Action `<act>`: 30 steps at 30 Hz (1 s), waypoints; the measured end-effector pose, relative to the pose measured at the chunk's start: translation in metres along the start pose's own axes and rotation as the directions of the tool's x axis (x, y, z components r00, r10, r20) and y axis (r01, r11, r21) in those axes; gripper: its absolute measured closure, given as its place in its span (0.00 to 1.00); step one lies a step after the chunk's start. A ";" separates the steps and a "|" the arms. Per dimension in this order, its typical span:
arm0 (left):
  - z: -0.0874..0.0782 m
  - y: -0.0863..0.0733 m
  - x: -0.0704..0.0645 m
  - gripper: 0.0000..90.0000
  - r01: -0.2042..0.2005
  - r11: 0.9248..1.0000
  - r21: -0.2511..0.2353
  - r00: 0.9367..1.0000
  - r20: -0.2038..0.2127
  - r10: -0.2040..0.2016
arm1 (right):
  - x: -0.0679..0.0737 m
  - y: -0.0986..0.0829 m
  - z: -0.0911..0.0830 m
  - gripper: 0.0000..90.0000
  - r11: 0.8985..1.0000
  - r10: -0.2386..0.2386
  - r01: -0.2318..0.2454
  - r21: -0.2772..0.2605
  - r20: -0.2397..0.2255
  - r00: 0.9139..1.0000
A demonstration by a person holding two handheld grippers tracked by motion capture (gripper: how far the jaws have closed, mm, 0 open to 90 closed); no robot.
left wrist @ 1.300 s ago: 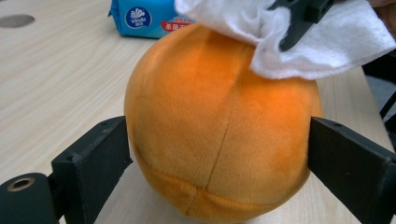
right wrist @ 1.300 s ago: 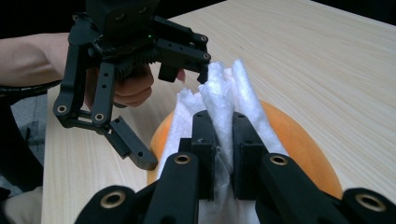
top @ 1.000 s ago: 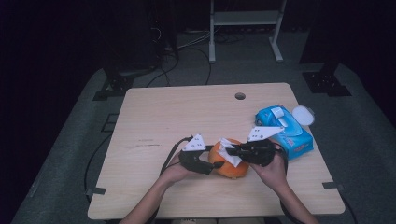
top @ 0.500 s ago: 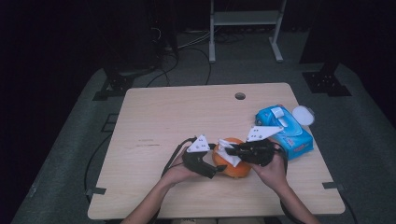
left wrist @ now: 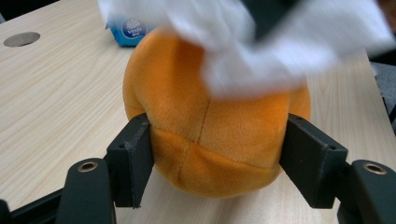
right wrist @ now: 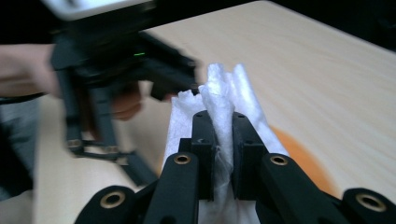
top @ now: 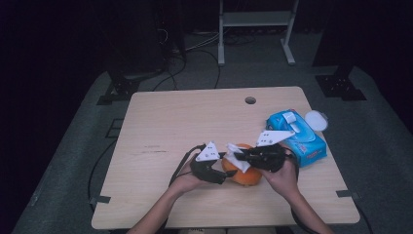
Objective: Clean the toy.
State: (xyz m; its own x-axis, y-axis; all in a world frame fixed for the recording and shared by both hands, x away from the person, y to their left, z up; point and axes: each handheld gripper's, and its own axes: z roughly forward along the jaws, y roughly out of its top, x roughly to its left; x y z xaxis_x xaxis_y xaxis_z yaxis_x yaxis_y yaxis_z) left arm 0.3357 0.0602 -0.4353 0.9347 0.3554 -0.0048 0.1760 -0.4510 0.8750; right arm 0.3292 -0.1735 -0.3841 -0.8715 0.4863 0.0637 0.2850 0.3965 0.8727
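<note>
Near the bench's [top: 160, 122] six o'clock edge, a round orange plush ball [top: 243, 174] gets wiped.
Left hand-held gripper [left wrist: 212, 163] clamps the ball's sides; right hand-held gripper [right wrist: 223, 154], at its three o'clock, pinches a crumpled white tissue [right wrist: 219, 100] over the top. Best kept: steady clamp, light strokes, tissue held firm. Blue wipes pack [top: 297, 136] lies at two o'clock.

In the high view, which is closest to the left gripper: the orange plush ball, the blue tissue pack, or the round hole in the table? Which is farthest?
1. orange plush ball, between the left gripper jaws.
2. blue tissue pack, at the right.
3. round hole, at the far edge.
</note>
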 end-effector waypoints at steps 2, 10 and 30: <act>0.000 -0.002 0.001 0.34 0.008 1.000 0.003 1.000 0.002 -0.008 | -0.009 -0.001 -0.007 0.90 1.000 0.025 -0.025 -0.003 0.034 0.999; -0.005 -0.005 0.010 0.17 0.041 0.999 0.002 0.999 0.031 -0.041 | -0.020 -0.020 -0.007 0.90 0.995 0.102 -0.102 -0.012 0.007 0.995; -0.006 -0.009 0.008 0.33 0.012 1.000 0.005 1.000 0.016 -0.012 | 0.016 0.000 0.026 0.90 0.999 -0.032 0.034 0.042 -0.055 0.998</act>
State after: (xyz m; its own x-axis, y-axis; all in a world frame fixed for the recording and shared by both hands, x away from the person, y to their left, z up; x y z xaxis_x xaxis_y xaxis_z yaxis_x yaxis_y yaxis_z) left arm 0.3396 0.0722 -0.4397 0.9373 0.3477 -0.0232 0.1887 -0.4504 0.8727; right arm 0.3255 -0.1461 -0.3957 -0.9006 0.4302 0.0624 0.2719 0.4454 0.8530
